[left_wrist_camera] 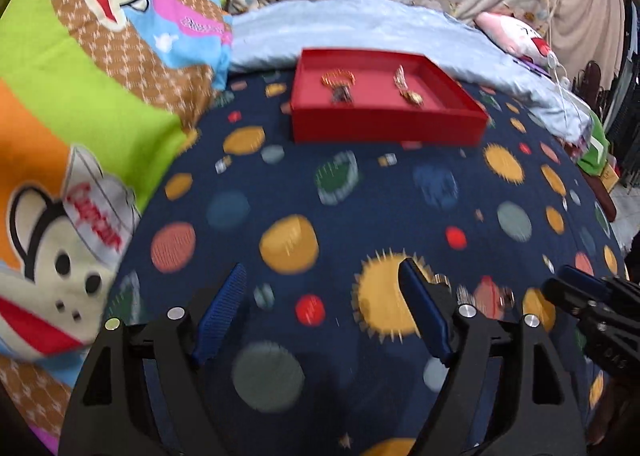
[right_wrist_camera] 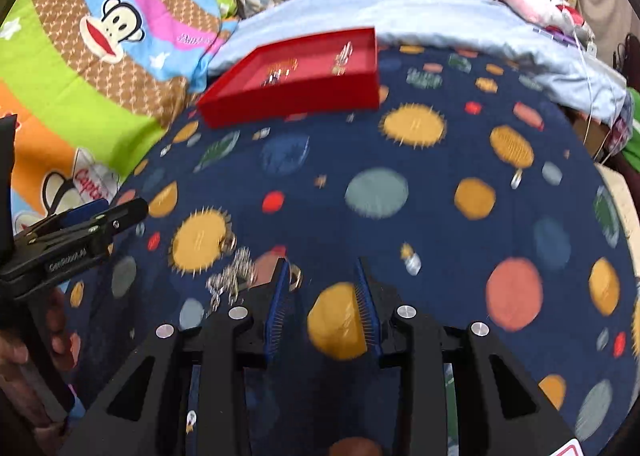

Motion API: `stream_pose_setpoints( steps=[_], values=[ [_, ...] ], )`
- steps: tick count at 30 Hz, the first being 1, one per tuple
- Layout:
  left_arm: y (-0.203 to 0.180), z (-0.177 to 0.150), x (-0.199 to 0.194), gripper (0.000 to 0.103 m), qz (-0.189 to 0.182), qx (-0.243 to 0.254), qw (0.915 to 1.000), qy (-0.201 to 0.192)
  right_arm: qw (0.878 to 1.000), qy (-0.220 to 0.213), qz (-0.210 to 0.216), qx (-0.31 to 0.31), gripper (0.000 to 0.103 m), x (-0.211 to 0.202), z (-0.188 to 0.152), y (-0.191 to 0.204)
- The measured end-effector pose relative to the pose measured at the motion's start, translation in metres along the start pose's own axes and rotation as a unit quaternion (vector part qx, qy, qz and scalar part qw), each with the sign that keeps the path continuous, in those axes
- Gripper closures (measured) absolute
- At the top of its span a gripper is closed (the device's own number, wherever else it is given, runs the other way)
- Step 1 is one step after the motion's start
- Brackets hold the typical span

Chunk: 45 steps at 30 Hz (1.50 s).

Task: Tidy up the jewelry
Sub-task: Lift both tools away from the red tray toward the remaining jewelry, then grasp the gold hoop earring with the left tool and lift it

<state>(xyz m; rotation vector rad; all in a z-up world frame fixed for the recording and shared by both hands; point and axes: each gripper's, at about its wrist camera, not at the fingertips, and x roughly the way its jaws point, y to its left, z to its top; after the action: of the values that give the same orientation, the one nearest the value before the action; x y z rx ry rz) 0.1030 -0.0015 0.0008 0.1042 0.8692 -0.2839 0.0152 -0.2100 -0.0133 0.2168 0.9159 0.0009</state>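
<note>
Both tongs hover low over the planet-print blanket [left_wrist_camera: 360,208], and both are empty: the left gripper [left_wrist_camera: 324,296] has its blue pads spread wide, and the right gripper [right_wrist_camera: 324,276] stands parted too, a narrower gap, nothing between the pads. Just off the right gripper's left finger lies a silver chain [right_wrist_camera: 232,280], bunched up on the blanket beside a yellow sun patch, with a small ring-like bit near the pad tip; it's blurred, so I can't make out the links. My guess is that chain goes next. To do it well, I'd slide the right gripper leftward so the heap sits squarely between the pads, come down flat onto the soft fabric, and pinch the thickest bunch so no loop trails. Farther back sits the red tray [left_wrist_camera: 384,128], well apart from both tongs, already holding a gold beaded bracelet [left_wrist_camera: 339,79] on its left and a gold watch [left_wrist_camera: 406,90] on its right.
</note>
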Motion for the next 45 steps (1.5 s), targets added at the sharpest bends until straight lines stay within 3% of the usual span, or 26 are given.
stream_pose_setpoints(
  steps=[7, 18, 25, 40, 45],
  values=[
    [-0.004, -0.02, 0.001, 0.027, -0.006, 0.002, 0.9998, 0.017, 1.0, 0.014, -0.004, -0.01, 0.071, 0.017, -0.013, 0.011],
    [-0.007, -0.025, 0.005, 0.027, -0.014, 0.003, 0.9996, 0.025, 1.0, 0.015, -0.007, -0.024, 0.071, 0.03, -0.005, 0.023],
    [-0.009, -0.025, 0.006, 0.027, -0.019, 0.002, 0.9995, 0.027, 0.998, 0.012, -0.034, -0.047, 0.087, 0.032, -0.006, 0.03],
    [-0.033, -0.014, 0.022, 0.027, -0.056, -0.001, 0.9976, 0.042, 1.0, 0.001, -0.026, -0.01, 0.088, 0.014, -0.003, 0.011],
    [-0.048, -0.009, 0.034, 0.031, -0.068, 0.002, 0.9965, 0.049, 1.0, -0.004, -0.021, -0.005, 0.088, 0.008, -0.001, 0.005]
  ],
)
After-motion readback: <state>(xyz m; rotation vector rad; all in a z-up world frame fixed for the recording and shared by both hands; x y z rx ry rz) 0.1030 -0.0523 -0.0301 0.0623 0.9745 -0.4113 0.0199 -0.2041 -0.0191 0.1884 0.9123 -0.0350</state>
